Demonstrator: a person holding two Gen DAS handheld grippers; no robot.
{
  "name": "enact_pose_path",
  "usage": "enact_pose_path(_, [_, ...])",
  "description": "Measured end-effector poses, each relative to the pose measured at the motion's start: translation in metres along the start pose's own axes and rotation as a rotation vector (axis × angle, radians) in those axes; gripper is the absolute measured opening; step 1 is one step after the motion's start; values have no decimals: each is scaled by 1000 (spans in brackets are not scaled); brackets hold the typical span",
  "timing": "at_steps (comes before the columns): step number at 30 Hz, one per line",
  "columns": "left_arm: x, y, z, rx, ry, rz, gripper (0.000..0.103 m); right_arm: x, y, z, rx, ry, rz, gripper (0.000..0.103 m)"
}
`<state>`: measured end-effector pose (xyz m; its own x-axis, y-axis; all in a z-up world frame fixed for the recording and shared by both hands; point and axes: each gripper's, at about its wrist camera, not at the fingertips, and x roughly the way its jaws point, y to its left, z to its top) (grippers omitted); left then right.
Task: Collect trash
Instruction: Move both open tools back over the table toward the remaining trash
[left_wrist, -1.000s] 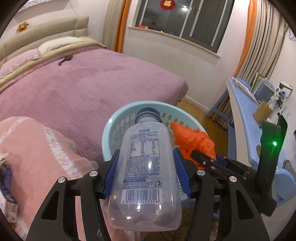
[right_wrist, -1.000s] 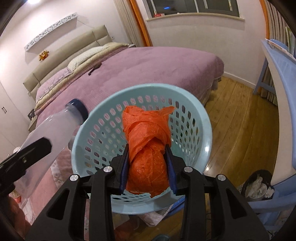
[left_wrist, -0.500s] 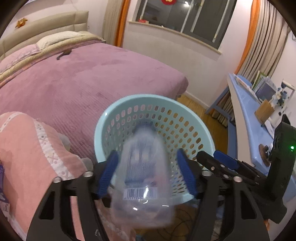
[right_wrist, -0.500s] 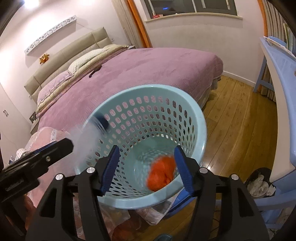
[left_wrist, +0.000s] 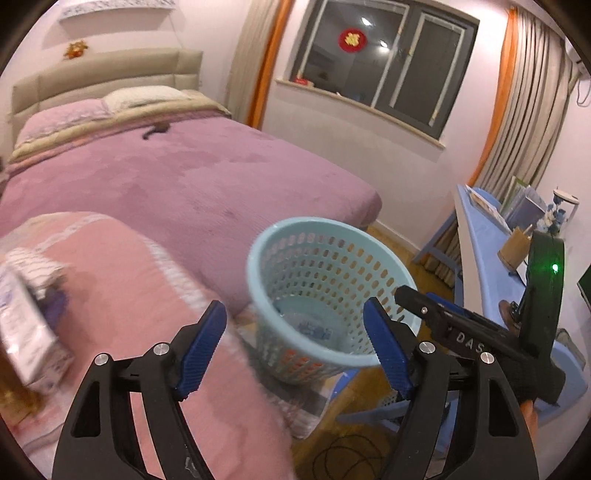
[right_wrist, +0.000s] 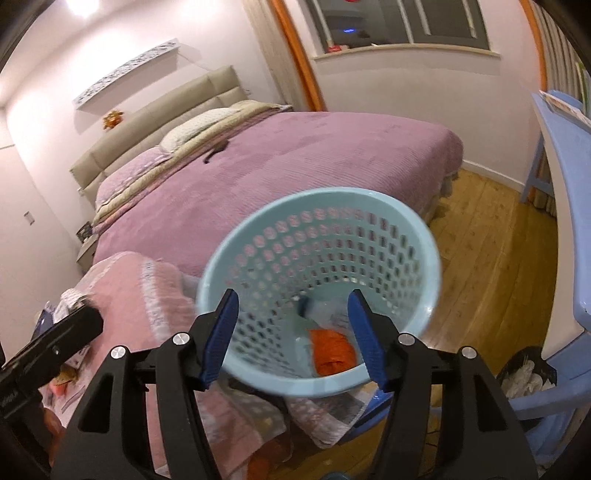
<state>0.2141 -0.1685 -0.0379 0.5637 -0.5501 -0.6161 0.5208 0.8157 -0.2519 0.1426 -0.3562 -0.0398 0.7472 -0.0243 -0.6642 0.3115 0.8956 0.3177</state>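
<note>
1. Left gripper (left_wrist: 295, 347): blue fingers (left_wrist: 201, 349) spread wide, just been opening, nothing between them.
2. Right gripper (right_wrist: 291, 334): fingers (right_wrist: 219, 332) likewise released, just been opening, empty; hanging over the near rim of the basket (right_wrist: 424, 236).
3. One pale blue perforated basket (left_wrist: 258, 266), standing beside the pink quilt (left_wrist: 122, 295) and the foot of the bed (left_wrist: 207, 177).
4. Right wrist view only: one orange bag (right_wrist: 332, 350) lying crumpled at the bottom of the basket, one clear bottle (right_wrist: 325, 314) with a dark cap beside it, touching.
5. Left wrist view only: just the bottle's label (left_wrist: 314, 328) visible down inside; orange glimpsed merely through the lower holes. Also a blurred white box (left_wrist: 26, 332) on the quilt at far left, and the right gripper's black body (left_wrist: 476, 343) at right.
6. Right wrist view only: a dark bin (right_wrist: 524, 373) with white scraps on the wooden floor (right_wrist: 491, 266).
7. Farther off: one blue table (left_wrist: 484, 240), one window (left_wrist: 388, 62), curtains (left_wrist: 532, 110).
</note>
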Motion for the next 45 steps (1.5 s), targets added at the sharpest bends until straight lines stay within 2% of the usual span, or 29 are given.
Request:
enact_pose_path(6, [-63,25,-9,-20,-101,81,75,-12,51,-4,-97,-24,84,58])
enact_pose_path(12, [-128,62,-21,-56,-190,218,76,-18,112,-13,-210,-54,175,58])
enact_pose_path(15, [-156,88,-30,-99,-226,313,78,-19,148,-21,-285,-70,225,58])
enact_pose_path(16, [-168,101,-36,-116,-239,372,78,-19,158,-23,-305,-77,238,58])
enact_pose_path(19, [-188,134,-47,-165,-253,496,79,-15,189,-32,-368,-105,281,65])
enact_pose_path(24, [-207,192,-65,-260,-221,619,79,6,233,-47,-452,-87,317,65])
enact_pose_path(28, [-211,233,-77,-334,-186,640,79,26,259,-54,-493,-54,331,66])
enact_pose_path(33, [-204,257,-92,-345,-138,641,79,45,279,-62,-530,-12,347,66])
enact_pose_path(45, [-181,282,-94,-343,-62,628,79,74,289,-76,-564,60,368,74])
